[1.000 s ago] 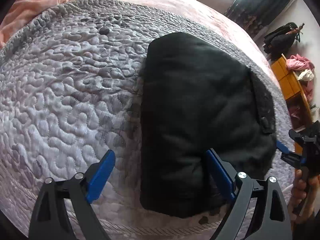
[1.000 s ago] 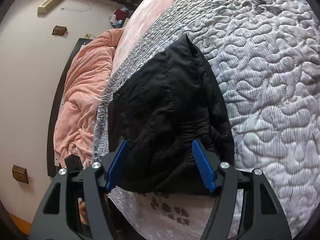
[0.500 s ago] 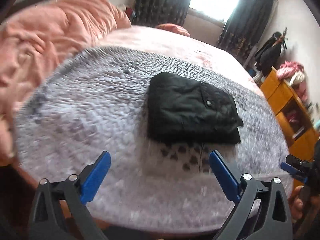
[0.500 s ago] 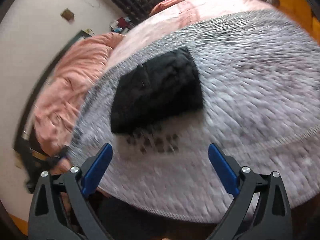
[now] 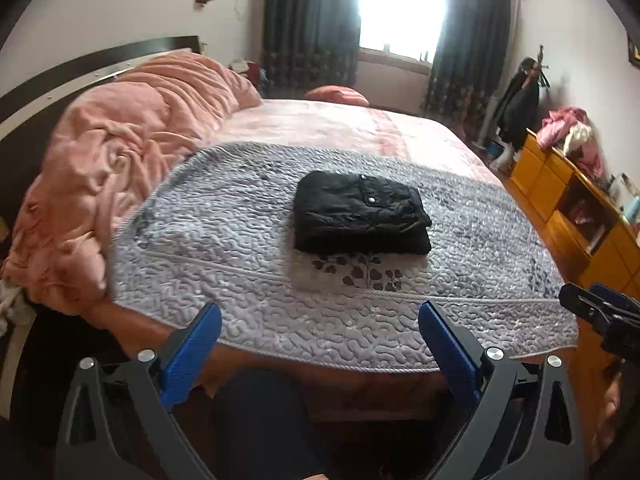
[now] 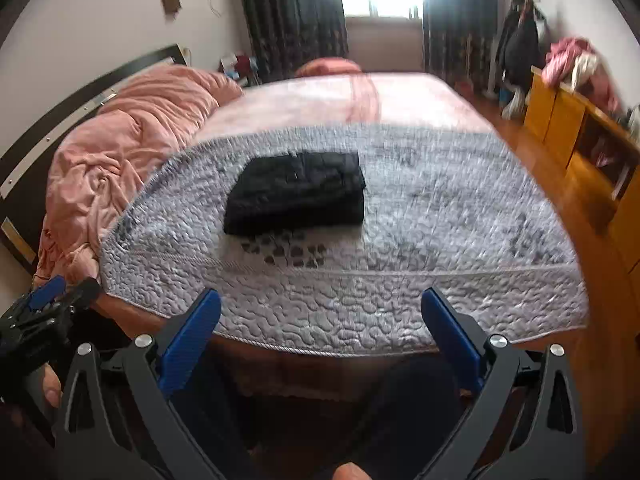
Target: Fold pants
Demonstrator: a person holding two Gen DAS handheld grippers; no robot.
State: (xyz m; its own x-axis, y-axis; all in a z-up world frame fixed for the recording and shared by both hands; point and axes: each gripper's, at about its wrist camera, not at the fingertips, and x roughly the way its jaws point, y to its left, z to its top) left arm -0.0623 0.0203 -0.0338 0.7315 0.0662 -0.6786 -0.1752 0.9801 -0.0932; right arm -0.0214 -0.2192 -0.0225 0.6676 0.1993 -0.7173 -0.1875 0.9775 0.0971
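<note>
The black pants [image 5: 360,214] lie folded into a compact rectangle on the grey quilted bedspread [image 5: 224,232], near its front edge. They also show in the right wrist view [image 6: 298,194]. My left gripper [image 5: 320,320] is open and empty, held off the bed in front of its edge. My right gripper [image 6: 320,312] is open and empty too, also back from the bed edge. Each gripper shows at the side of the other's view: the right one [image 5: 600,312] and the left one [image 6: 48,304].
A rumpled pink duvet [image 5: 120,160] is piled on the bed's left side by the dark headboard. Orange wooden cabinets [image 5: 580,208] with clothes on top stand to the right. Curtains and a bright window are at the back. My legs show below the grippers.
Both grippers have let go of the pants and pulled back from right over them to off the bed's front edge. The pants stay folded on the quilt.
</note>
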